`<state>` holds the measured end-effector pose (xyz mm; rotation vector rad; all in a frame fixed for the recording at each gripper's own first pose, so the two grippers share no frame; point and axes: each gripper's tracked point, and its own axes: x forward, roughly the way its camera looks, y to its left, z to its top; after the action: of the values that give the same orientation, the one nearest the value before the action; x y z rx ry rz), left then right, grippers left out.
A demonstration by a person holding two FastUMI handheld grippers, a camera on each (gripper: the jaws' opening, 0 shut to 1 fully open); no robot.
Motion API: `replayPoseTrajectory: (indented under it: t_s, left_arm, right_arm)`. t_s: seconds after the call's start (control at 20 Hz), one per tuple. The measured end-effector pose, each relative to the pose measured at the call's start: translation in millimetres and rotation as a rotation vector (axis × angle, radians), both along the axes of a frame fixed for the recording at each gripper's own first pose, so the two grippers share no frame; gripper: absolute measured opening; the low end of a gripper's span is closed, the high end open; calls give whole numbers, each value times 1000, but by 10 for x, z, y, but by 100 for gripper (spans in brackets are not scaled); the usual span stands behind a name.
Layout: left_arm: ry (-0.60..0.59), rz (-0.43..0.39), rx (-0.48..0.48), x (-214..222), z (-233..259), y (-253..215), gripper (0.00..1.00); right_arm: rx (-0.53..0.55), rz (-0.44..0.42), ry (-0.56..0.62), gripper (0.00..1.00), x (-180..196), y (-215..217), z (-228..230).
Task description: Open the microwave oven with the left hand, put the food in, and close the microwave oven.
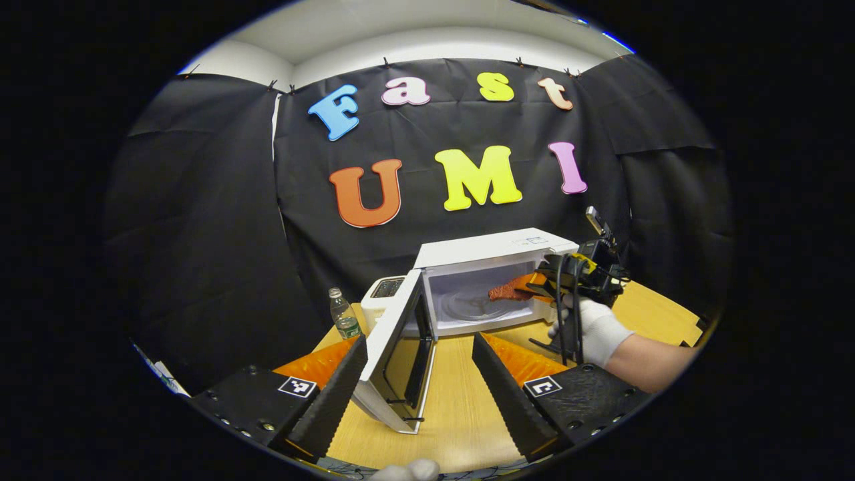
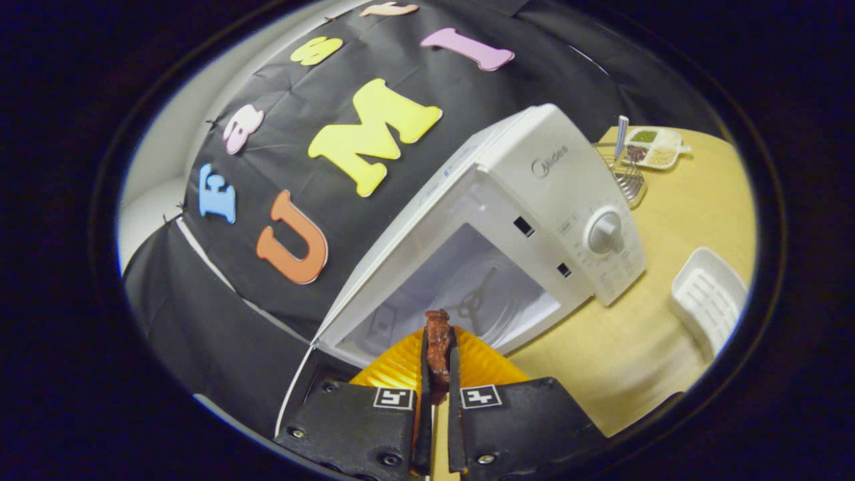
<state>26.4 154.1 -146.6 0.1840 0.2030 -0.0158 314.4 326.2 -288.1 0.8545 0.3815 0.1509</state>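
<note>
Now the right gripper [image 2: 437,374] pinches the meat [image 2: 438,351] at the oven's [image 2: 568,180] open mouth, door [image 1: 394,347] swung to 7 o'clock, left gripper [image 1: 419,374] wide.

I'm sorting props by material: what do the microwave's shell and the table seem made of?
The microwave shell looks like white painted metal or plastic, smooth with a soft sheen; the pictures can't settle which. The table looks like pale wood or wood-look laminate, with faint grain and a matte finish.
</note>
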Motion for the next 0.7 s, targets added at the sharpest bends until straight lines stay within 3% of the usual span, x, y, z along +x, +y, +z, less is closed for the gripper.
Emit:
replayPoseTrajectory:
  t_s: [0.2,0.4,0.45,0.5,0.6,0.65,0.7]
  left_arm:
    - [0,20,27,-20,25,214,96]
    - [-1,27,31,9,3,288,96]
    - [-6,33,31,24,6,301,96]
    - [-14,46,35,32,14,330,96]
    - [-11,54,49,68,-25,349,97]
    - [-13,50,46,79,-40,335,97]
    - [-12,51,40,98,-49,343,97]
  right_arm:
    - [25,-73,28,12,422,380,-277]
    - [-62,-129,14,13,723,407,-529]
    - [-96,-153,35,3,769,365,-661]
    - [-96,-155,31,13,794,322,-719]
    - [-147,-151,11,14,856,357,-730]
    - [-220,-137,1,6,872,358,-764]
    - [-286,-125,-10,20,878,343,-748]
